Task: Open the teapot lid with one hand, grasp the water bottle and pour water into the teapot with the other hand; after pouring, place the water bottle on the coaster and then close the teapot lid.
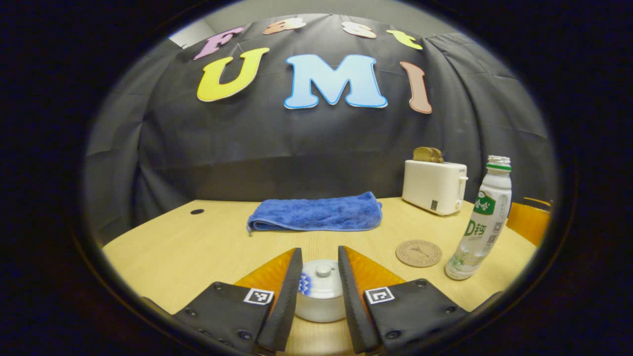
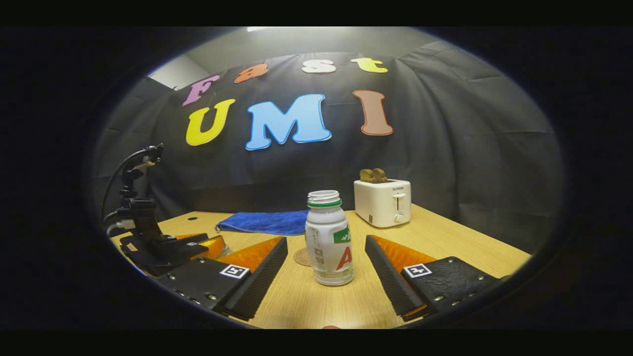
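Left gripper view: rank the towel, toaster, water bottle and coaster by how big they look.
1. Towel, widest.
2. Toaster and water bottle: look similar; the bottle is nearer the camera, so unsure.
3. Coaster, smallest.

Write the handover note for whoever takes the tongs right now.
Left tongs: open, one finger either side of the teapot; lid still on.
Right tongs: open, straddling the upright, uncapped water bottle, not gripping.
Coaster lies bare on the table, beside the bottle.
Done: both approaches.
Left: lift lid, grasp bottle, pour, set bottle on coaster, close lid.
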Motion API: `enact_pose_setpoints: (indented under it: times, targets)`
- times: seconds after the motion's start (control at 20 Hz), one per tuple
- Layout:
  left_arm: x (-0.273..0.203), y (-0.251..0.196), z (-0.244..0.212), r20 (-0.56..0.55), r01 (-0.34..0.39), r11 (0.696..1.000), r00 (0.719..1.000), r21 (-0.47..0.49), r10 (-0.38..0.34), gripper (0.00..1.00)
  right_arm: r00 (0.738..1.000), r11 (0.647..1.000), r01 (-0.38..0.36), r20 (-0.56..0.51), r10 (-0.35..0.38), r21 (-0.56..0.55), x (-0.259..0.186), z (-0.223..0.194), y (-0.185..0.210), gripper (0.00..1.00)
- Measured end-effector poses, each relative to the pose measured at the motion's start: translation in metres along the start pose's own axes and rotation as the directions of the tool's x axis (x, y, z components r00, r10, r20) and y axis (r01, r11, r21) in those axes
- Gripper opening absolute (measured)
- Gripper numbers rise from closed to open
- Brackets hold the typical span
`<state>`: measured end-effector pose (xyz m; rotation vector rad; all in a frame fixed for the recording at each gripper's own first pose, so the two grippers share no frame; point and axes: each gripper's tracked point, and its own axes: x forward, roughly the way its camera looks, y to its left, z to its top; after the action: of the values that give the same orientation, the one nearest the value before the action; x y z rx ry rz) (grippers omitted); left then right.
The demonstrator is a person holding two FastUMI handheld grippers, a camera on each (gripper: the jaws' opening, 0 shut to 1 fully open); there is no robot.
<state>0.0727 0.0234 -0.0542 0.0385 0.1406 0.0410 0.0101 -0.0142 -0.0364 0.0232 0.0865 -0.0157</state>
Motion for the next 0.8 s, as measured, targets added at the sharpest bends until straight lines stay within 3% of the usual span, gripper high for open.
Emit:
enact_pose_setpoints:
  times: [0.3, 0.5, 0.55, 0.65, 0.8]
  targets:
    - [0.002, -0.008, 0.003, 0.008, 0.016, 0.999, 1.0, 0.043, -0.016, 0.19, 1.0, 1.0, 0.004, -0.026, -0.004, -0.01, 0.009, -0.009, -0.004, 0.98]
    - [0.003, -0.006, 0.006, 0.013, 0.034, 0.999, 0.999, -0.012, -0.034, 0.14, 0.999, 1.0, 0.012, -0.03, -0.013, -0.029, 0.014, -0.012, -0.007, 0.98]
    - [0.001, -0.006, 0.006, 0.014, 0.036, 0.999, 0.999, -0.023, -0.036, 0.18, 0.999, 0.999, 0.013, -0.032, -0.014, -0.037, 0.016, -0.013, -0.007, 0.98]
    - [0.0, -0.004, 0.01, 0.021, 0.042, 0.998, 0.999, -0.038, -0.041, 0.07, 0.999, 0.999, 0.015, -0.036, -0.017, -0.052, 0.019, -0.015, -0.008, 0.98]
    - [-0.005, -0.004, 0.02, 0.046, 0.06, 0.996, 0.997, -0.06, -0.058, 0.1, 0.999, 0.998, 0.014, -0.038, -0.016, -0.065, 0.024, -0.016, -0.007, 0.98]
